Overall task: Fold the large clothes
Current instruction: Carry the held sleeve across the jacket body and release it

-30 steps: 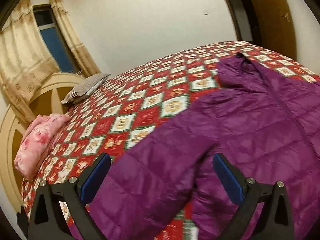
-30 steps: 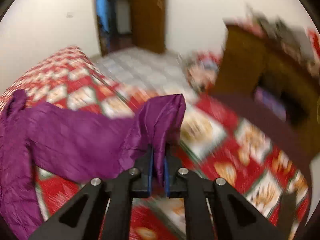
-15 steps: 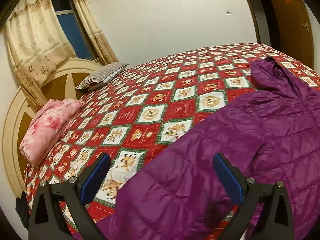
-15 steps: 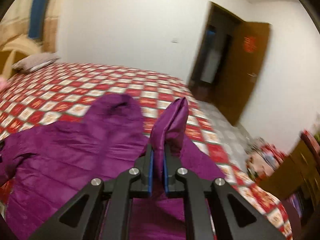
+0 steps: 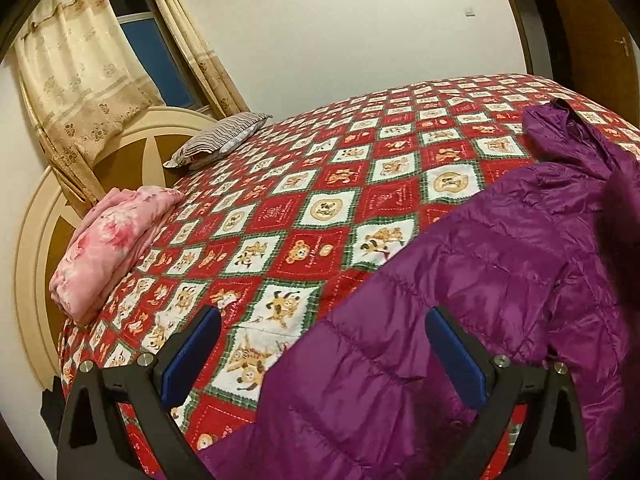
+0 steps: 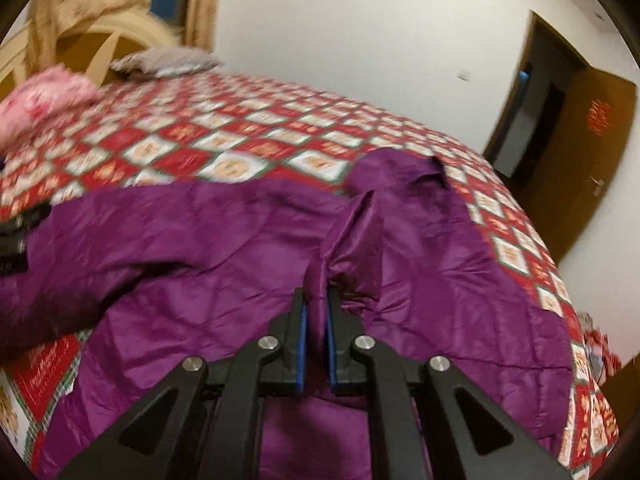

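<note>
A purple quilted jacket [image 5: 500,280] lies spread on the bed, its hood toward the far side; it also shows in the right wrist view [image 6: 224,248]. My left gripper [image 5: 320,356] is open and empty, hovering over the jacket's near sleeve [image 5: 352,380]. My right gripper [image 6: 315,320] is shut on the jacket's other sleeve [image 6: 352,236], holding it up over the jacket's body. The left gripper's black frame [image 6: 16,236] shows at the left edge of the right wrist view.
The bed has a red, white and green patterned quilt [image 5: 320,184]. A folded pink blanket [image 5: 108,248] and a striped pillow [image 5: 220,140] lie by the headboard [image 5: 132,160]. Curtains and a window are behind. A brown door [image 6: 580,152] stands open on the right.
My right gripper has swung left with the sleeve, carrying it from the bed's edge over the jacket's body. My left gripper has drifted back and left, staying open.
</note>
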`<state>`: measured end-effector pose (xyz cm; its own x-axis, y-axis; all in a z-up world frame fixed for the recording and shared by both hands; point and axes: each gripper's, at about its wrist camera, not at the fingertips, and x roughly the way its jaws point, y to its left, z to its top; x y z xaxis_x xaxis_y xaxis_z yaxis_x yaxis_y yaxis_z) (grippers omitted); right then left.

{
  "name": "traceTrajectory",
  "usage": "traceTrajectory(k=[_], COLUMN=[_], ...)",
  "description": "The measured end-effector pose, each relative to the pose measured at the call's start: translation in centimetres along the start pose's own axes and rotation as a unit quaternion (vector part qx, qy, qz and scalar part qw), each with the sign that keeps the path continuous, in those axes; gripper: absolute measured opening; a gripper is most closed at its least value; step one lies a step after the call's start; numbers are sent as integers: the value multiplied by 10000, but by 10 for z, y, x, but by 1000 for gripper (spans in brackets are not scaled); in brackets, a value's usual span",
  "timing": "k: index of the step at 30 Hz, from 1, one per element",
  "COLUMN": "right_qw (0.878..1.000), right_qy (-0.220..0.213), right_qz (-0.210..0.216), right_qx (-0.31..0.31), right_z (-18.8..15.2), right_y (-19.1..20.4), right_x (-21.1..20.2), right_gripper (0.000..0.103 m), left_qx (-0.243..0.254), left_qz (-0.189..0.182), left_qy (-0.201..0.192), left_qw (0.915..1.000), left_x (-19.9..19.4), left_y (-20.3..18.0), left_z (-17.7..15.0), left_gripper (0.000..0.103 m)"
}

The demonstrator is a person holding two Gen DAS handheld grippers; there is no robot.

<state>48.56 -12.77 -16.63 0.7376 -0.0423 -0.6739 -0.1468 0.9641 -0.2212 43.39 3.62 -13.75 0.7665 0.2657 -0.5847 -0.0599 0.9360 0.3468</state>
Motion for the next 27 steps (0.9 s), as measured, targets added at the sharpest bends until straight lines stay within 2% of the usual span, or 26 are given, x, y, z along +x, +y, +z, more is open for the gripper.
traceTrajectory(k=[2,4,5,6,9,11,13,14,16,17,18,20,22,24,25,27], right_qw=[9994,9977,9959,9946,9905,9898,9903,9907,9927,9934,9920,9795,9599,9452,9434,9474], right_qy=[177,288,321,258,151,-118,-270,-369,-445,-447,-401,-299,-251,-138,-50,201], right_qz=[267,582,794,940,1287,1377,1363,1288,921,534,233,-391,-893,-1146,-1136,-933], right_qx=[-100,-216,-284,-344,-450,-336,-51,240,631,914,1176,1955,2645,3055,3117,3055], right_z=[-8,-14,-17,-19,-21,-19,-18,-18,-19,-21,-23,-34,-51,-67,-72,-79], right_y=[8,13,15,17,18,5,-21,-48,-85,-114,-138,-201,-254,-288,-294,-295], right_x=[8,6,1,-9,-35,-56,-70,-78,-81,-79,-76,-63,-52,-38,-32,-12], right_gripper=[14,30,60,72,72,72,72,72,70,63,51,46,46,46,46,46], left_qx=[4,15,18,10,-131,-258,-342,-363,-361,-306,-236,-83,186,681,792,988], left_qz=[-42,-76,-47,2,136,202,95,43,-137,-271,-390,-460,-185,288,392,552], left_qy=[12,-21,-60,-91,-81,-73,-122,-157,-253,-298,-290,-195,-102,135,236,546], left_qw=[10000,10000,10000,10000,9998,9994,9993,9992,9989,9987,9985,9987,9996,9972,9958,9921], left_x=[-3,-8,-11,-13,-17,-21,-28,-33,-42,-46,-47,-41,-30,-10,-4,15], left_y=[-5,-13,-16,-19,-26,-30,-38,-43,-63,-79,-92,-126,-154,-183,-188,-192], left_z=[2,5,8,11,24,33,43,48,59,64,68,72,70,57,49,29], left_gripper=[102,102,102,102,102,102,102,102,102,102,102,102,102,102,102,102])
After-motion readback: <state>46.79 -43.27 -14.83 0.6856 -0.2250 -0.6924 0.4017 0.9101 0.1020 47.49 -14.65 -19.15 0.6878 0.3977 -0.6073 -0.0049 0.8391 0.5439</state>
